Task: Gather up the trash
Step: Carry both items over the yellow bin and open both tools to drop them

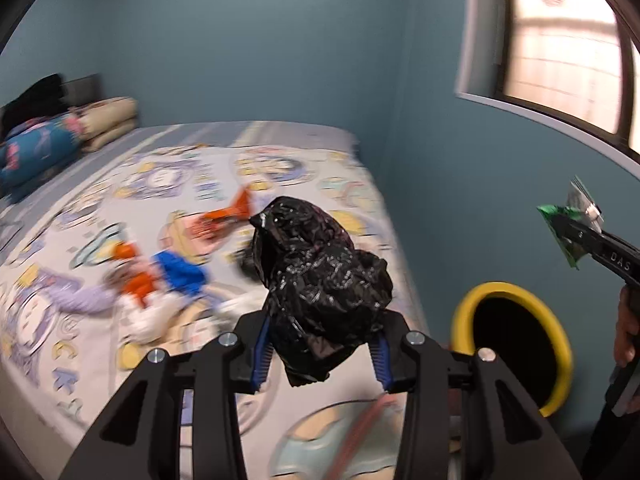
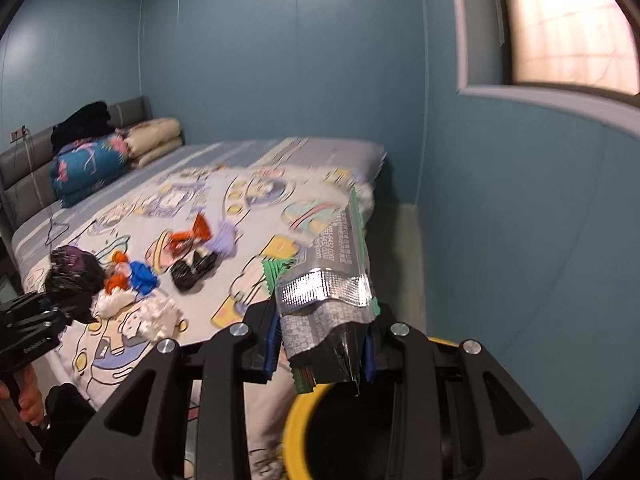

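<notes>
My left gripper [image 1: 320, 354] is shut on a crumpled black plastic bag [image 1: 320, 276] and holds it above the bed's near edge; it also shows in the right wrist view [image 2: 70, 276]. My right gripper [image 2: 322, 350] is shut on a silver and green snack wrapper [image 2: 332, 280], held just above the yellow-rimmed bin [image 2: 294, 432]. In the left wrist view the wrapper [image 1: 564, 224] hangs up and to the right of the bin [image 1: 516, 292]. More trash lies on the bed: an orange wrapper [image 2: 190, 236], a black bag [image 2: 192, 270], orange, blue and white scraps [image 2: 132, 276].
The bed [image 2: 240, 168] with a cartoon-print sheet fills the left. Folded blankets and pillows [image 2: 92, 164] are stacked at the headboard. A blue wall and a window [image 2: 560, 28] are on the right. The bin stands on the floor between the bed and the wall.
</notes>
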Demonstrator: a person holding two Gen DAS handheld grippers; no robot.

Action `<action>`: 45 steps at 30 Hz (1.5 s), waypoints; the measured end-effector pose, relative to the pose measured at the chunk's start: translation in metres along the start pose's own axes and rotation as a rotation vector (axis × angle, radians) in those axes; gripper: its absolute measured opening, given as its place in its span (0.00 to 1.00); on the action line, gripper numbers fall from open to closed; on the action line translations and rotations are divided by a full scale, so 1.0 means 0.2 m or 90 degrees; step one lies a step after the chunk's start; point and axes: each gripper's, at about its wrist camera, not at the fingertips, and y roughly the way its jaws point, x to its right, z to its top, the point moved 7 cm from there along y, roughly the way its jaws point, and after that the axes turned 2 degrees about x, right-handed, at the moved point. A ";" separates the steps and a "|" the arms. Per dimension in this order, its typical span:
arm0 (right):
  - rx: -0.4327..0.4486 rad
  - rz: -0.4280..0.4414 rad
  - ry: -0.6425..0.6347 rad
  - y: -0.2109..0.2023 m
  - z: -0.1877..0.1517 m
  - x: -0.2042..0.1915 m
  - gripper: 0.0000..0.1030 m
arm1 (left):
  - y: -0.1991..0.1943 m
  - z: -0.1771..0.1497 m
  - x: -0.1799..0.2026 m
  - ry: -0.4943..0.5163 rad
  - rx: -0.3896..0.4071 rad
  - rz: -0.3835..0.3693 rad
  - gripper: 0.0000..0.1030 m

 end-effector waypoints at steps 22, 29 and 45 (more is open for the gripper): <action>0.013 -0.129 -0.007 -0.16 -0.02 0.43 0.29 | 0.39 -0.11 1.01 0.101 -0.119 -0.232 0.37; -0.022 -0.124 0.008 -0.09 -0.09 0.47 0.29 | 0.46 -0.24 1.10 0.102 -0.157 -0.249 0.37; -0.045 -0.138 0.056 -0.03 -0.13 0.58 0.52 | 0.46 -0.26 1.11 0.092 -0.153 -0.246 0.75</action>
